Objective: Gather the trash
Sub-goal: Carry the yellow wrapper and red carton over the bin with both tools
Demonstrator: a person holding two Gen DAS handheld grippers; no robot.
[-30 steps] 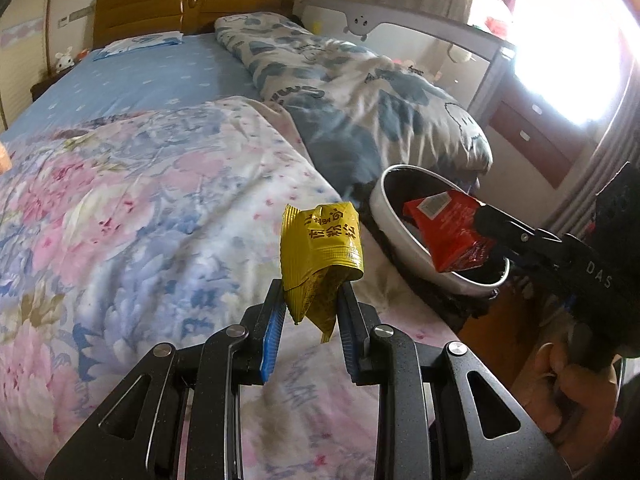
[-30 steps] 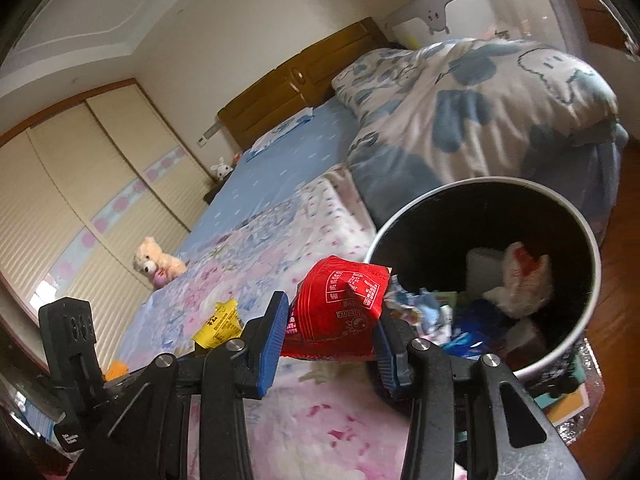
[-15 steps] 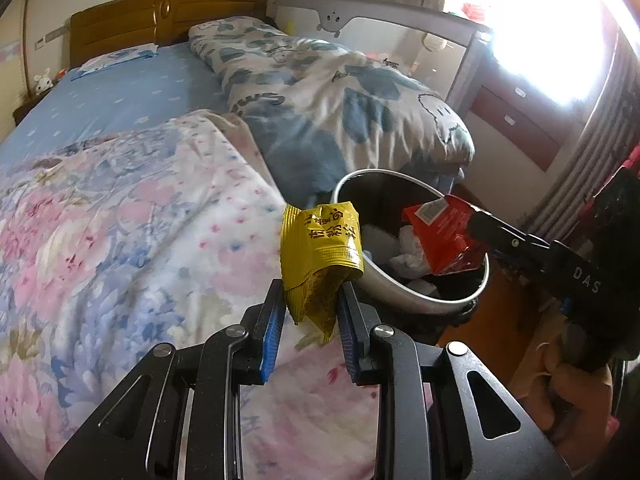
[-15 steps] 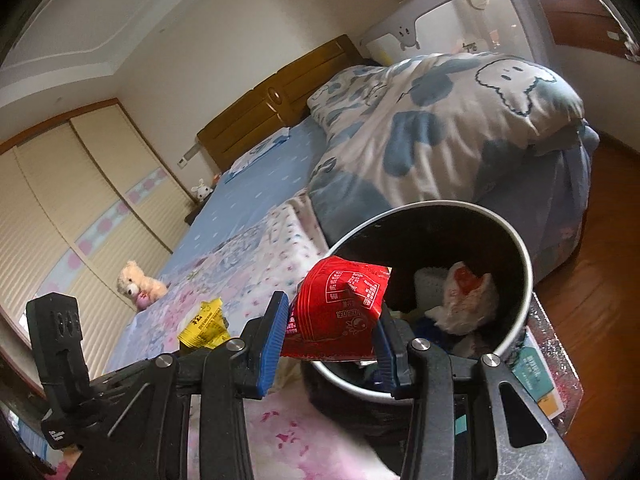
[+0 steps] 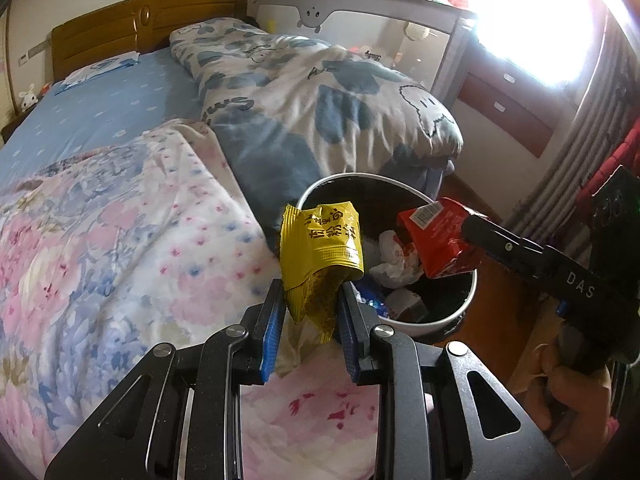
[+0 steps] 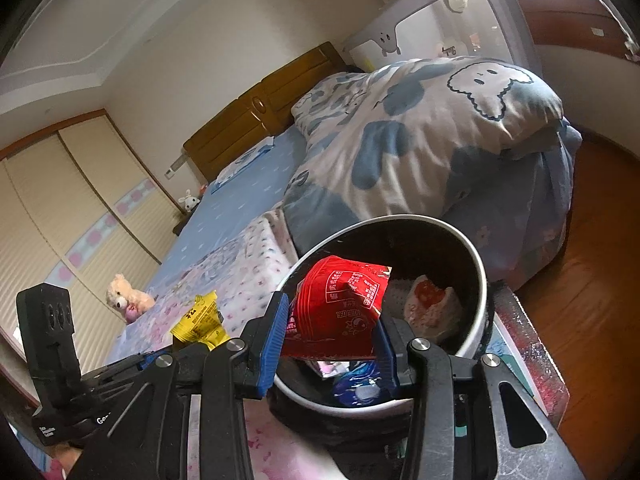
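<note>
Trash bin [image 5: 468,300] has drawn nearer, now at 2 o'clock; left gripper [image 5: 310,316] clamps yellow wrapper [image 5: 320,248], right gripper [image 6: 330,344] clamps red wrapper [image 6: 340,308]; drop imminent

Crumpled yellow wrapper [image 5: 320,256] and red wrapper [image 6: 340,312] held above trash bin [image 6: 478,280].

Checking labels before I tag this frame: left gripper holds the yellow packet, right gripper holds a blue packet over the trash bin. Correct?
One thing is off: the packet in the right gripper is red, not blue. The right wrist view shows the red packet clamped between the jaws above the open trash bin. The rest stands: the left gripper holds the yellow packet.
</note>
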